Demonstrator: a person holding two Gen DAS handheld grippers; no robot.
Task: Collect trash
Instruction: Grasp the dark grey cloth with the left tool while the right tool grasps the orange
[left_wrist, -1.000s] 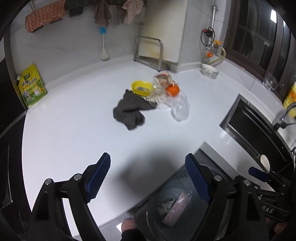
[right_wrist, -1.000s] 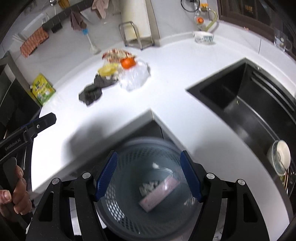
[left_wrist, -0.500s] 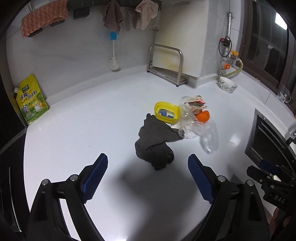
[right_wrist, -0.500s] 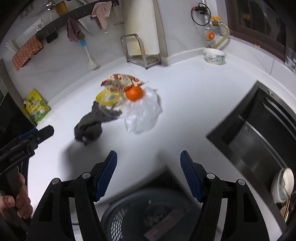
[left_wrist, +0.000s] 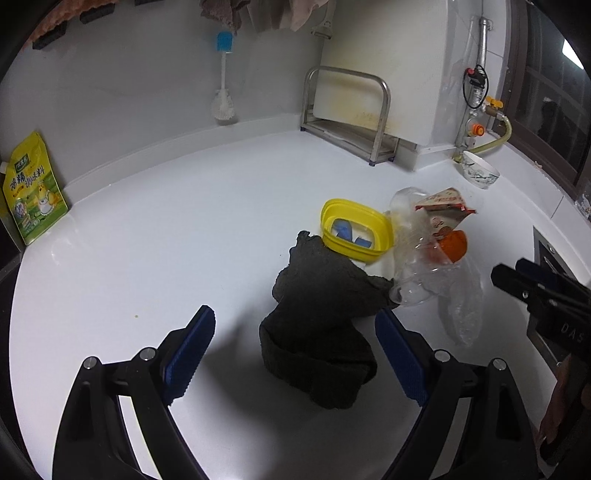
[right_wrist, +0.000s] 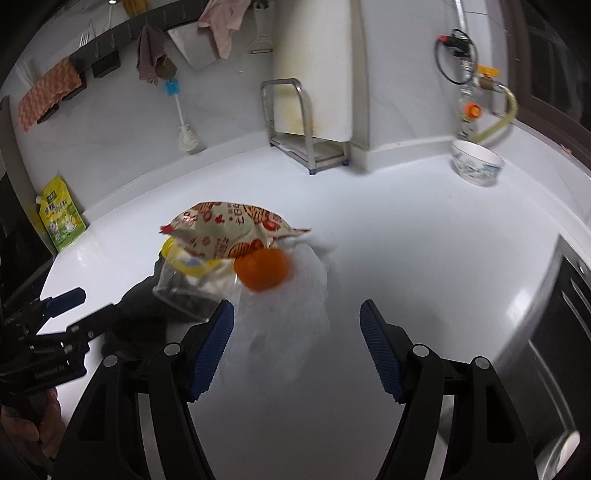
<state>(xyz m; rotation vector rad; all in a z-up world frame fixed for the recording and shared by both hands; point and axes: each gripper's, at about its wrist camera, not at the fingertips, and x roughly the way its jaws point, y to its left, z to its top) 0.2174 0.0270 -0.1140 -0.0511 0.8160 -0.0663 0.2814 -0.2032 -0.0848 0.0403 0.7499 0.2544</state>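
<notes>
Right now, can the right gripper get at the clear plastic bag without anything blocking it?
Probably yes. The right gripper has its jaws open and the clear plastic bag lies just ahead between them on the bare countertop; only the orange cap sits at its far end.

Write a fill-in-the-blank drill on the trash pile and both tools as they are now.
1. The dark cloth lies between the fingers of the ____ tool.
2. The oval tub is coloured ____.
3. The right tool stands ____, gripping nothing.
4. The patterned bowl sits near the ____ hose.

Answers: left; yellow; open; yellow
</notes>
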